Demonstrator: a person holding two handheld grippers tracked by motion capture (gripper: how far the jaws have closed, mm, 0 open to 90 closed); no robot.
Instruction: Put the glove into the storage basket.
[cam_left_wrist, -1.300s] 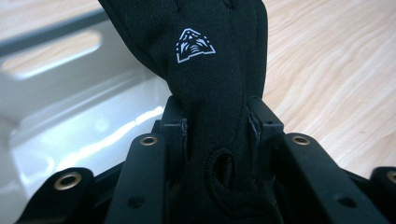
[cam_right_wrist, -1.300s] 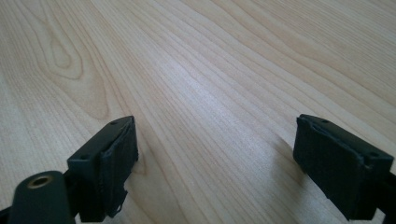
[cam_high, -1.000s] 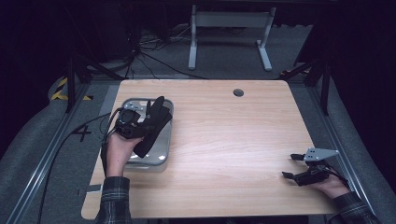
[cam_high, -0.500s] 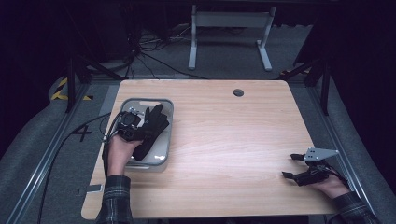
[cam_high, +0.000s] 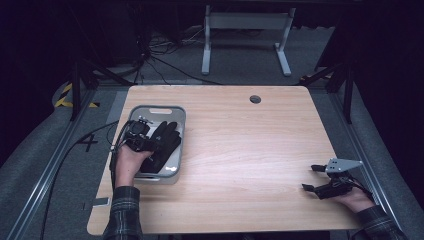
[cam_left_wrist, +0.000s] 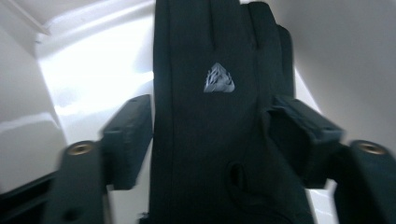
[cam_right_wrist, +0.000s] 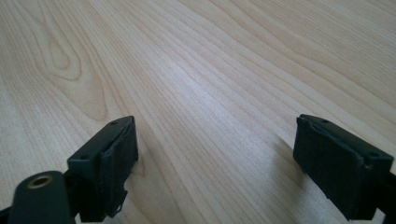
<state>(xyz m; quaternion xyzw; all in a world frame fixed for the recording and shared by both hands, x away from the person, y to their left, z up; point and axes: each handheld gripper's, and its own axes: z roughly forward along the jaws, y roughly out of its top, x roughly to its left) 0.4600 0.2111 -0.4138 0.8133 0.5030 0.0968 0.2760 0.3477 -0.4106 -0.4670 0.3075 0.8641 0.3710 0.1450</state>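
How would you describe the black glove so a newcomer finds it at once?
On the light wooden table, look at the grey plastic tray near its left edge. The black fabric glove lies inside it, fingers pointing away, a small grey triangular logo on its back.
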